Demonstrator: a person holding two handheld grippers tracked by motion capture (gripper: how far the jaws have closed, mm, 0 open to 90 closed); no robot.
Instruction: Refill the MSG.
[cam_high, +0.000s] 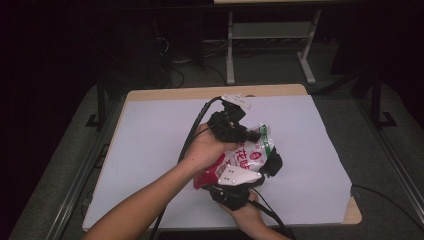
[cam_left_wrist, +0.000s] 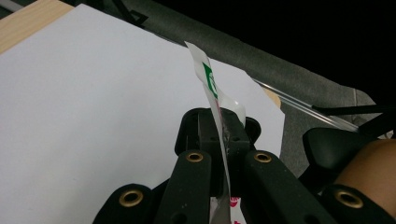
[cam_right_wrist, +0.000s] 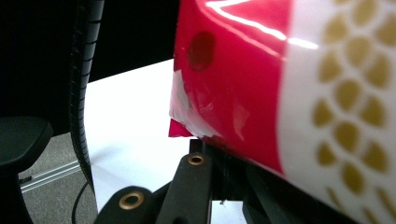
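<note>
Here the snack bag (cam_high: 247, 155), red and white with a green mark near its top, is held up over the white sheet (cam_high: 150, 150) that covers the table (cam_high: 165, 92), nearer the front edge than the back. The left gripper (cam_high: 252, 135) has its jaws closed flat on the bag's thin upper edge. The right gripper (cam_high: 272, 165) pinches the bag's red lower corner, its jaws closed on the foil. What the sealed bag holds cannot be seen.
</note>
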